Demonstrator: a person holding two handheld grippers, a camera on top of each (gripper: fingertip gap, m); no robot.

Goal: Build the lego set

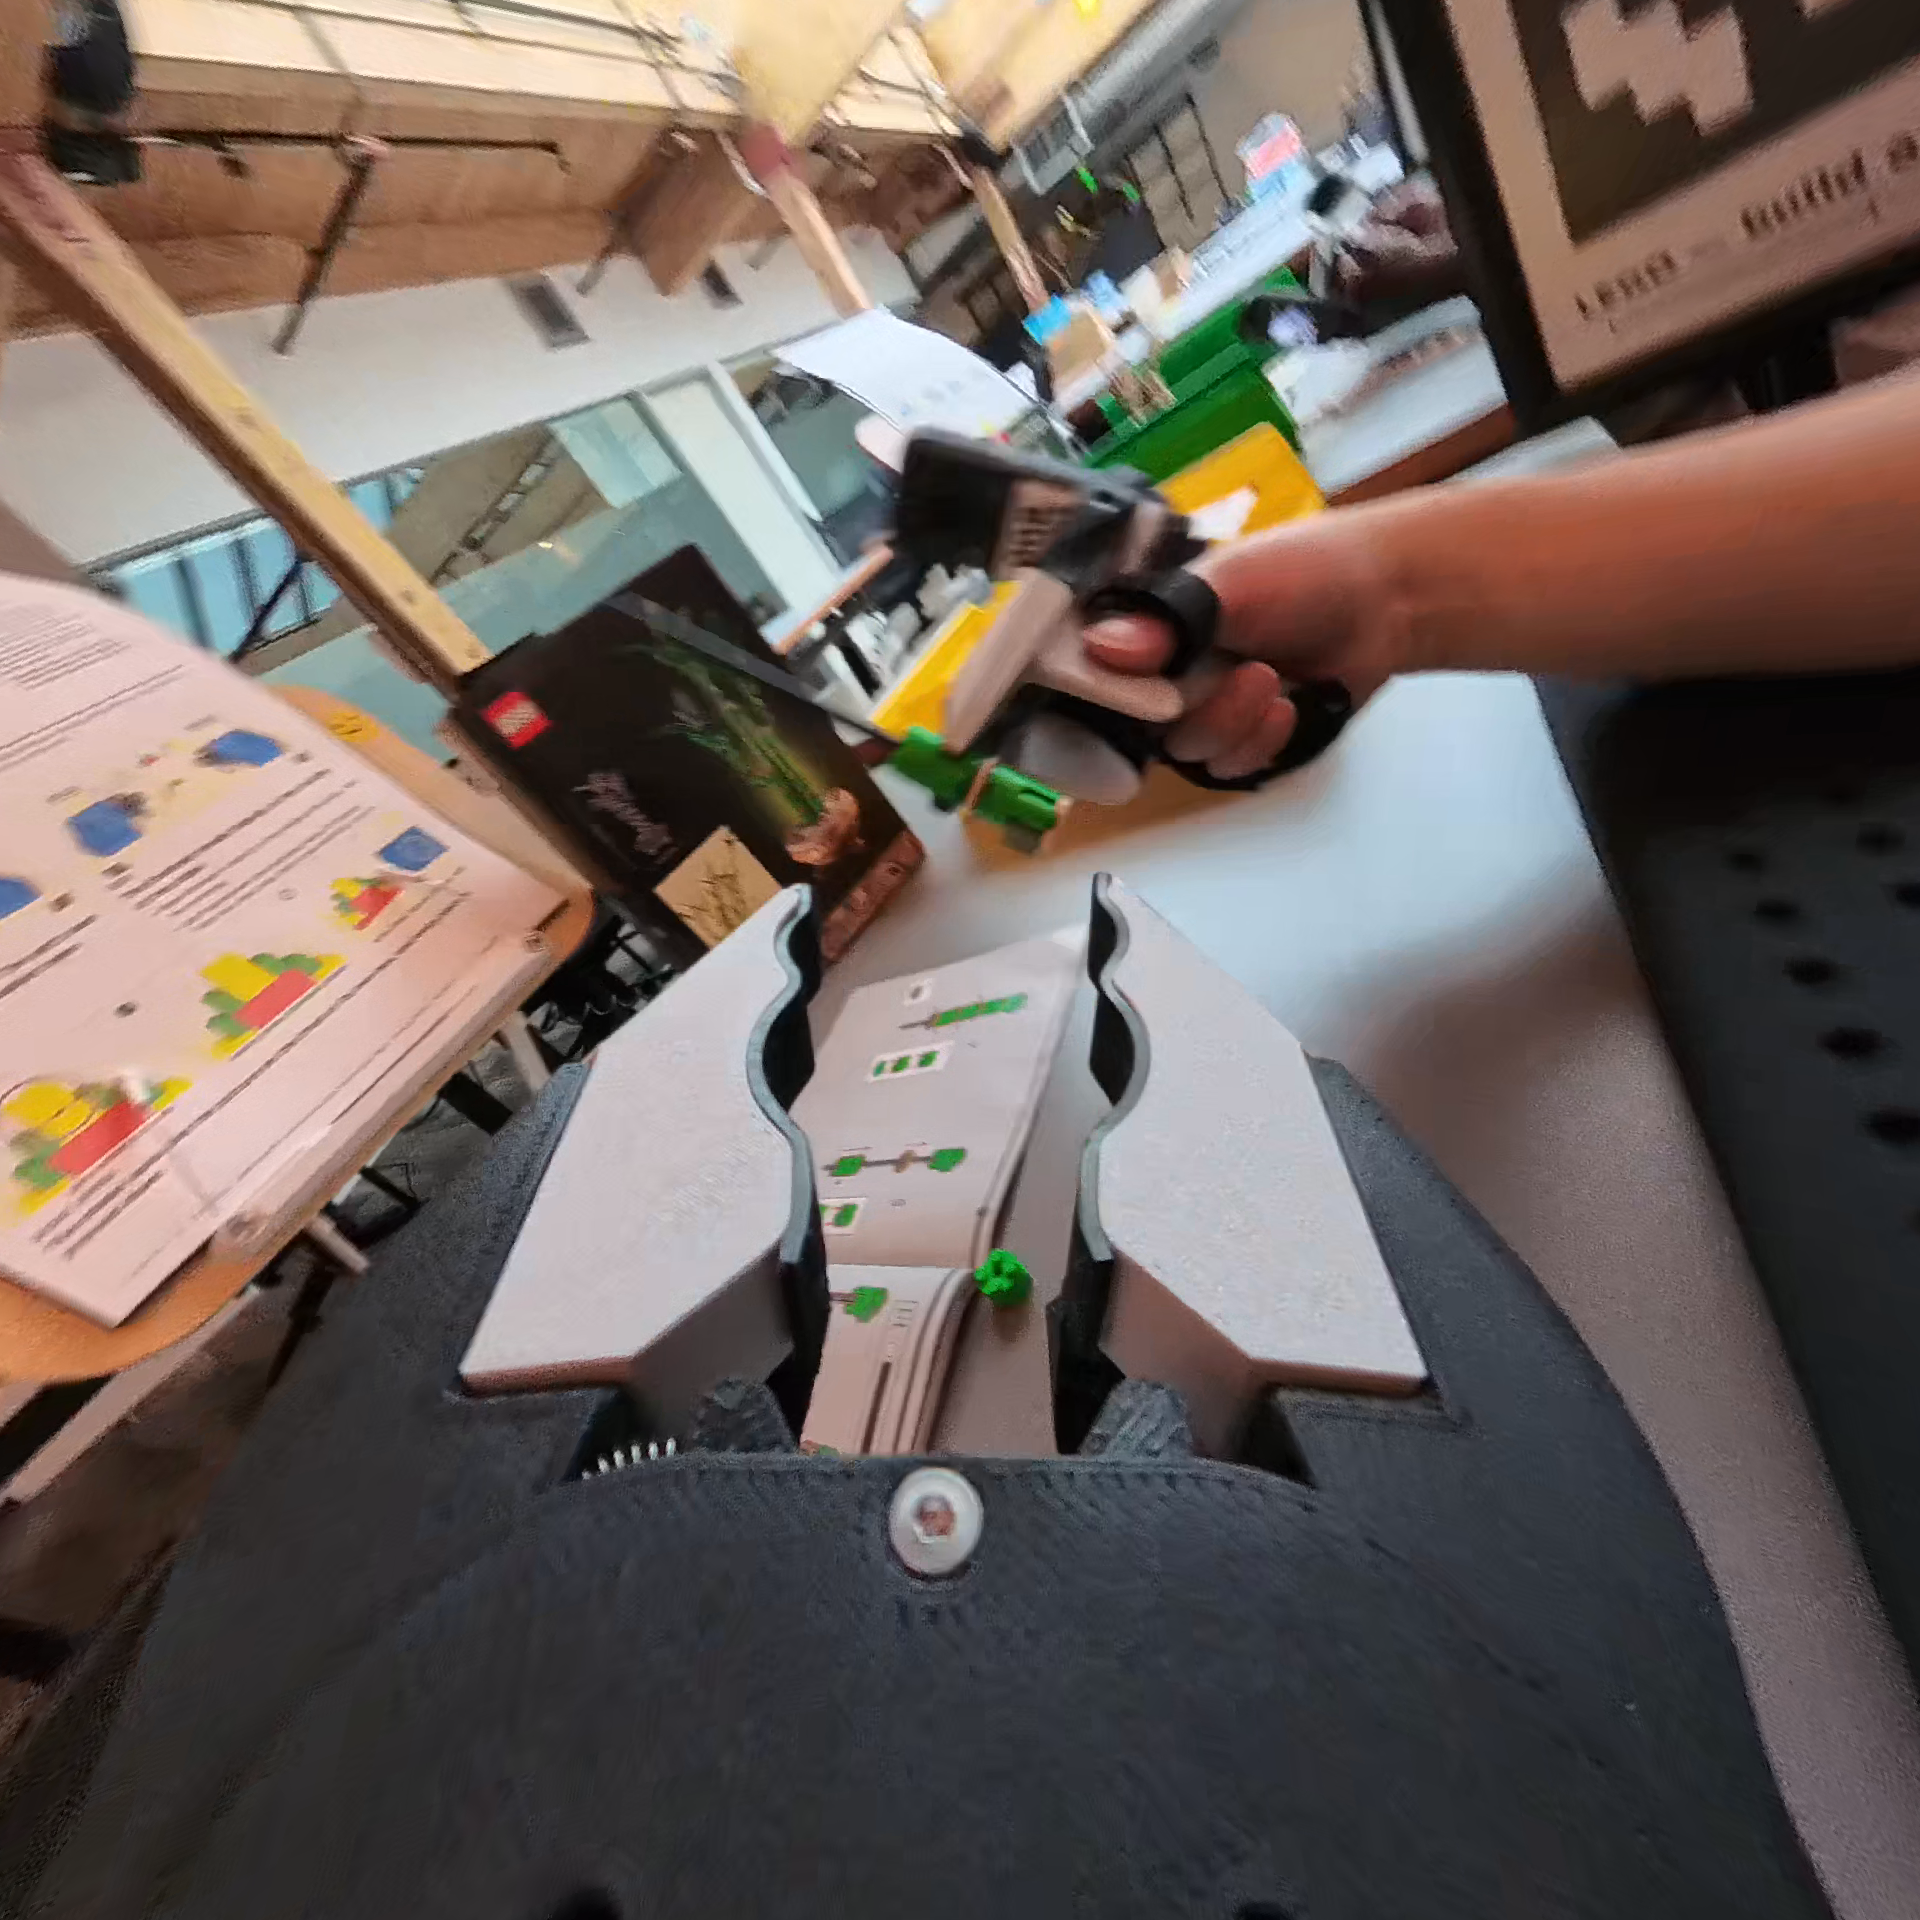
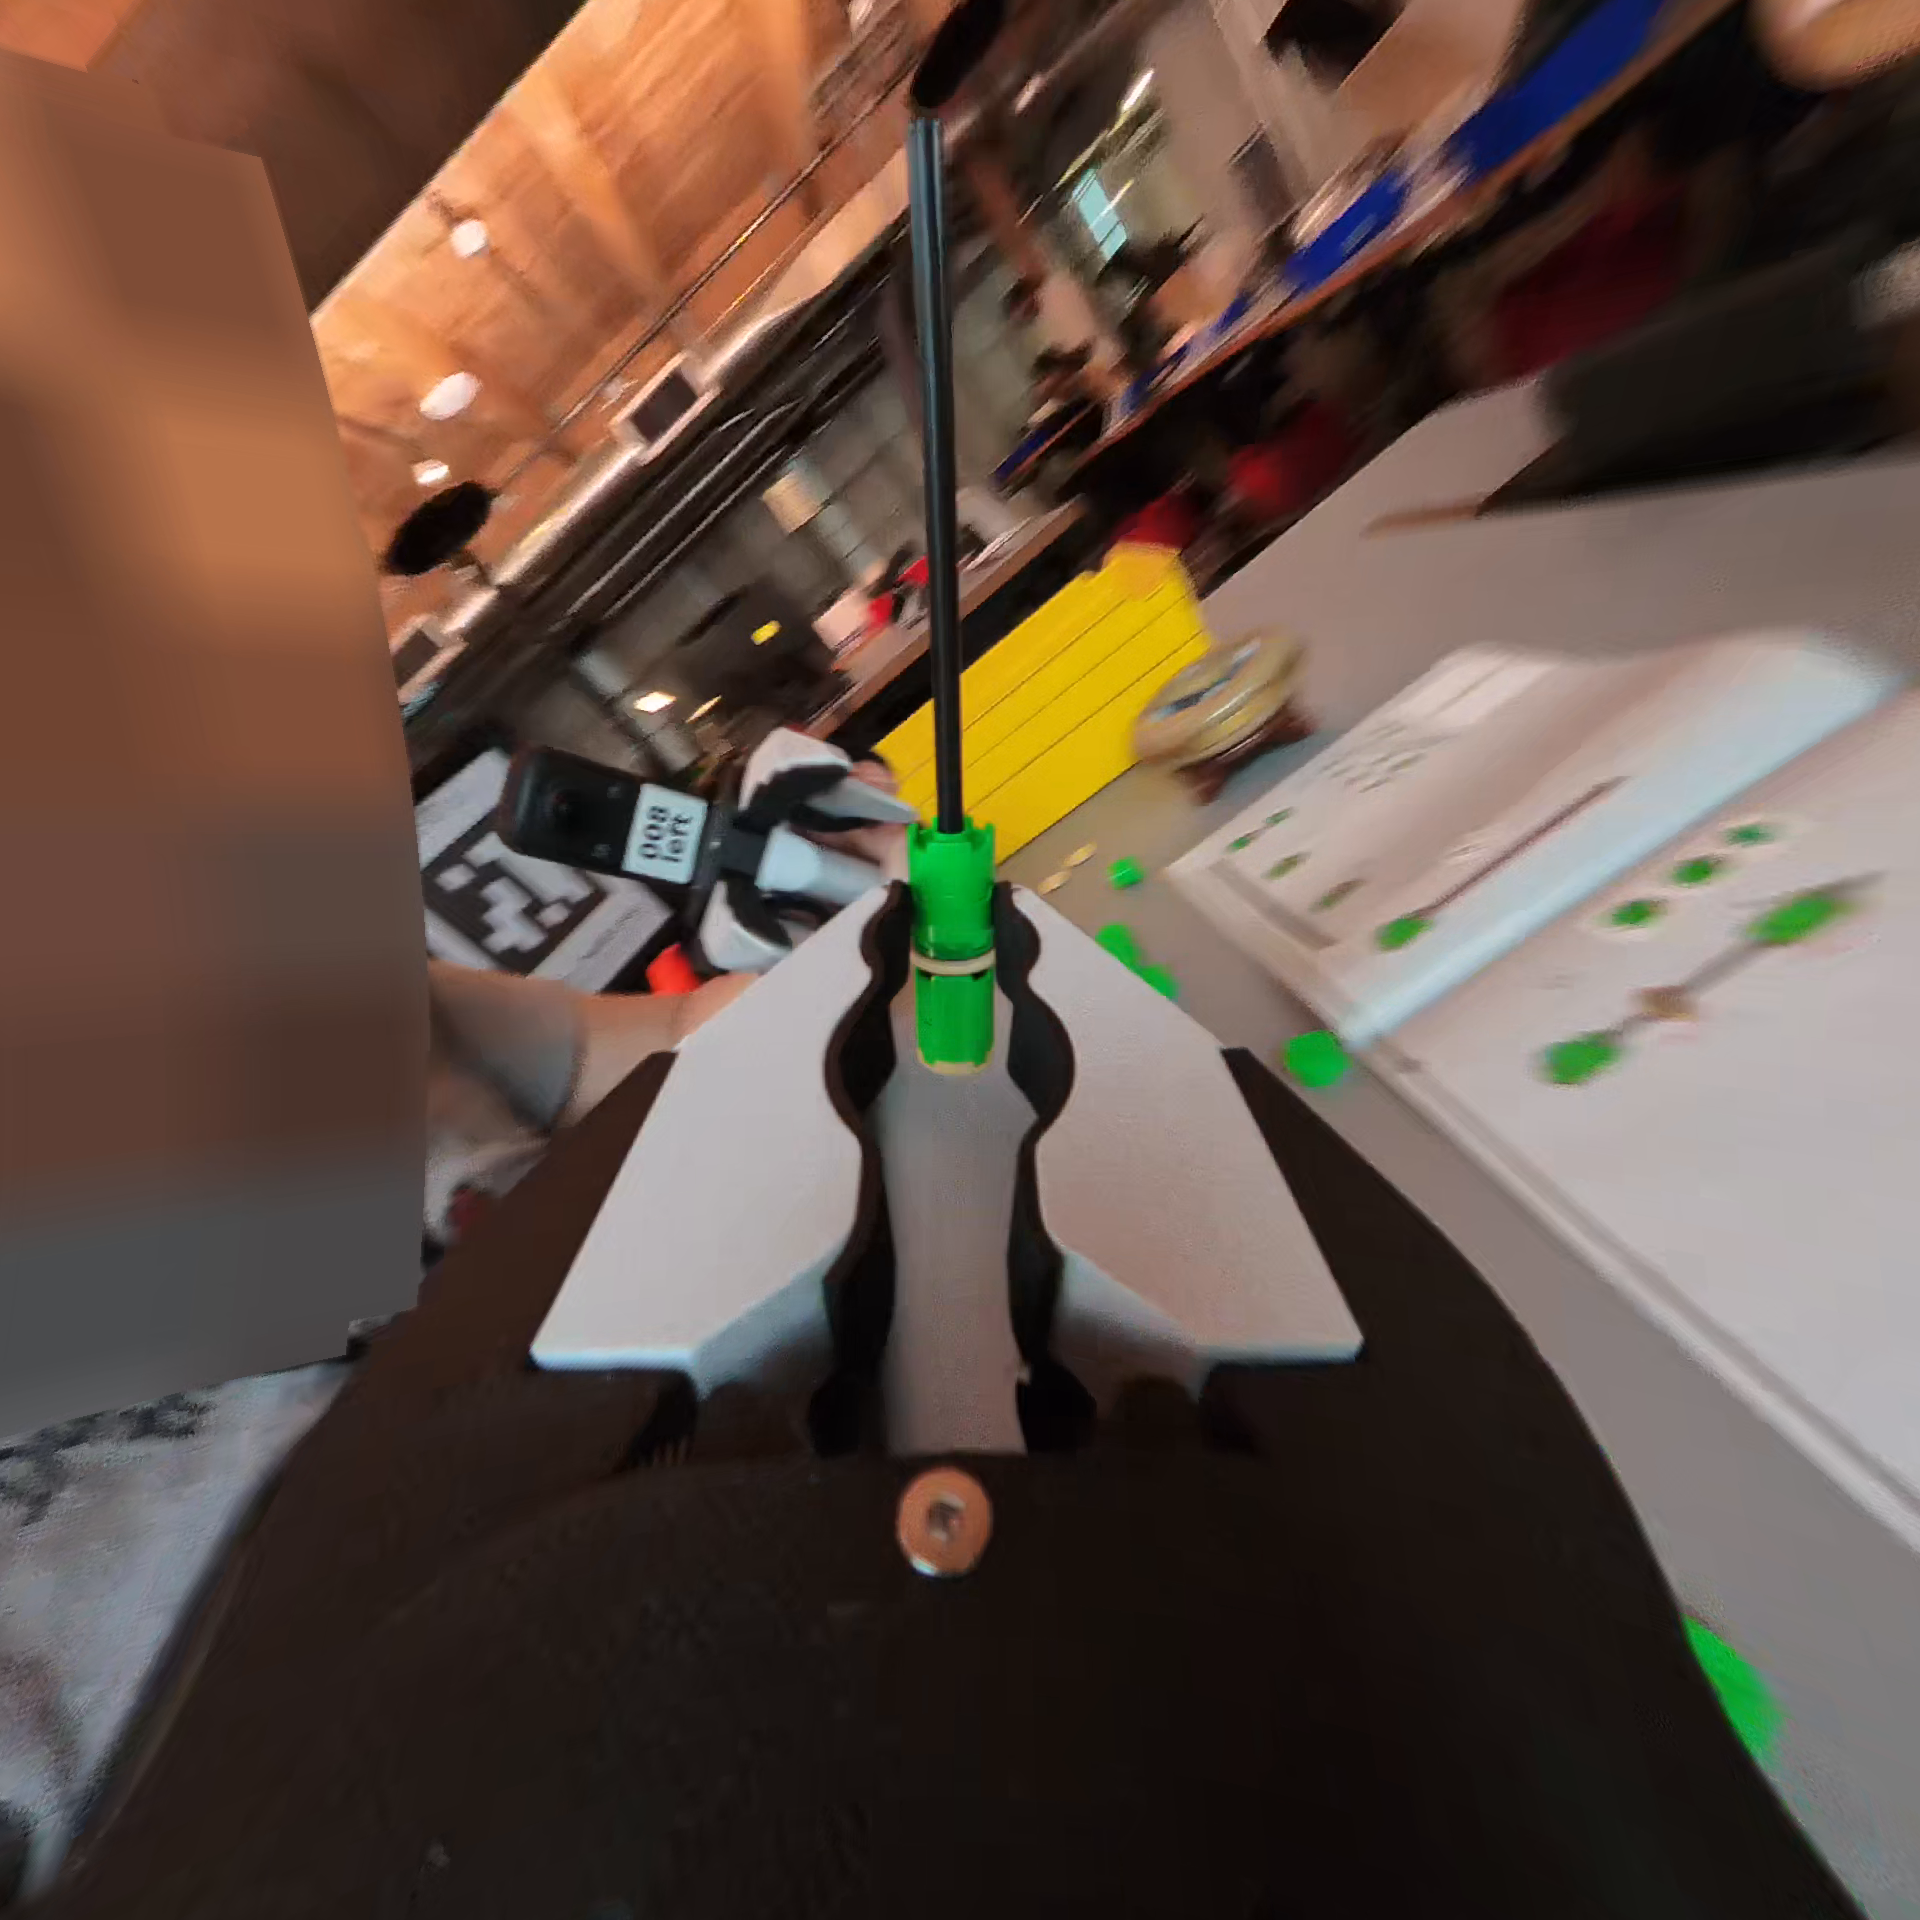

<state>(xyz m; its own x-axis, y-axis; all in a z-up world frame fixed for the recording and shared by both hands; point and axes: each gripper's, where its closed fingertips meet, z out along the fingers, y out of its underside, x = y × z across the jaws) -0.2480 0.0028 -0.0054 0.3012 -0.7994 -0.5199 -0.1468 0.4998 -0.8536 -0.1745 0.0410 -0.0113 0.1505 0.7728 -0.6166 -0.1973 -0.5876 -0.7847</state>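
My right gripper (image 2: 951, 914) is shut on a green stem piece (image 2: 951, 940) with a long black rod (image 2: 935, 468) sticking out forward. In the left wrist view a hand holds this gripper (image 1: 987, 774) above the white table (image 1: 1351, 883), with the green stem (image 1: 1023, 805) and the black rod (image 1: 748, 670) pointing left. My left gripper (image 1: 951, 914) is open and empty over the open instruction booklet (image 1: 935, 1091). A small green piece (image 1: 1003, 1276) lies beside the booklet, between my fingers. The left gripper (image 2: 873, 847) also shows in the right wrist view.
The dark set box (image 1: 675, 748) stands at the table's far left. A printed sheet (image 1: 208, 935) leans on a wooden frame at left. Yellow bins (image 2: 1060, 686) stand behind. Loose green pieces (image 2: 1314, 1058) lie by the booklet (image 2: 1558, 935). A black perforated board (image 1: 1766, 935) borders the right. Some 9 cm of space lies between my two pairs of fingers.
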